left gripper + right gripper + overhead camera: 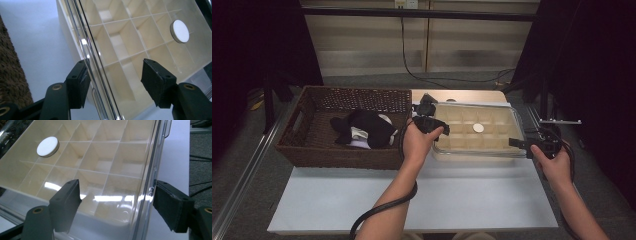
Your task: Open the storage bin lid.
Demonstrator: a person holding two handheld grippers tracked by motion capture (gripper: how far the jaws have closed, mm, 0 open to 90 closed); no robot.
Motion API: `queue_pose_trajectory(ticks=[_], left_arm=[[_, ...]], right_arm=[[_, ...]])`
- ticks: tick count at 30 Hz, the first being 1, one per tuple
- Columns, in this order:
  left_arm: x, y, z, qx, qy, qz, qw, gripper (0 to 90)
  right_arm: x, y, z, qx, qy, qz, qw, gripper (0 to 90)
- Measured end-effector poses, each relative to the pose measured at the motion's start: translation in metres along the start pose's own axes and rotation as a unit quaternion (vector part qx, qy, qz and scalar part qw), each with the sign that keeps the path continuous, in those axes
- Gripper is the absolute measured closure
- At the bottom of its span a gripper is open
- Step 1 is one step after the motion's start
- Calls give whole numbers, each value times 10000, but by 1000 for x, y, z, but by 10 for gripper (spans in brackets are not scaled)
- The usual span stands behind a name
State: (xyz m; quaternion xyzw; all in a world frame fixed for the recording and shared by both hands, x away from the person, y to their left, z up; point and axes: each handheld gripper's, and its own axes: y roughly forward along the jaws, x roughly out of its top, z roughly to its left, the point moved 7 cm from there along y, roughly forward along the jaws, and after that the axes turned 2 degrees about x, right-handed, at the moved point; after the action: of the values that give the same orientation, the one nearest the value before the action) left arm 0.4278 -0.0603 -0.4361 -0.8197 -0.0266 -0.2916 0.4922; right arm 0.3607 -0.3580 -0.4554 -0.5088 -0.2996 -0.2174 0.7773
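A cream box (472, 145) divided into compartments sits under a clear lid (492, 120) with a white round disc (478, 128) on top. My left gripper (438, 129) is at the box's left edge. In the left gripper view it (116, 80) is open, its jaws straddling the lid's rim (86, 47), and the disc (180, 31) lies beyond. My right gripper (515, 142) is at the box's right front corner. It (117, 202) is open too, one jaw over the lid (100, 157) and one outside its edge. The disc (47, 146) lies at the far left.
A brown wicker basket (312, 150) stands left of the box, close to my left hand, with black and white clothes (364, 129) in it. The white tabletop (462, 195) extends toward the person. A cable hangs down the back wall (404, 55).
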Motion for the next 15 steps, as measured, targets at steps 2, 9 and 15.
queue_pose_trajectory(ticks=[2, 9, 15], left_arm=[[0, -3, -2, -20, 17, 6, 10000, 421], [-14, -11, -10, -66, 153, 147, 9998, 447], [-23, -17, -13, -136, 139, 199, 9996, 484]], right_arm=[[-1, -4, 1, -12, -31, -16, 10000, 256], [-10, -22, 5, -14, -146, -25, 9999, 282], [-19, -33, 9, -58, -189, -14, 9998, 333]])
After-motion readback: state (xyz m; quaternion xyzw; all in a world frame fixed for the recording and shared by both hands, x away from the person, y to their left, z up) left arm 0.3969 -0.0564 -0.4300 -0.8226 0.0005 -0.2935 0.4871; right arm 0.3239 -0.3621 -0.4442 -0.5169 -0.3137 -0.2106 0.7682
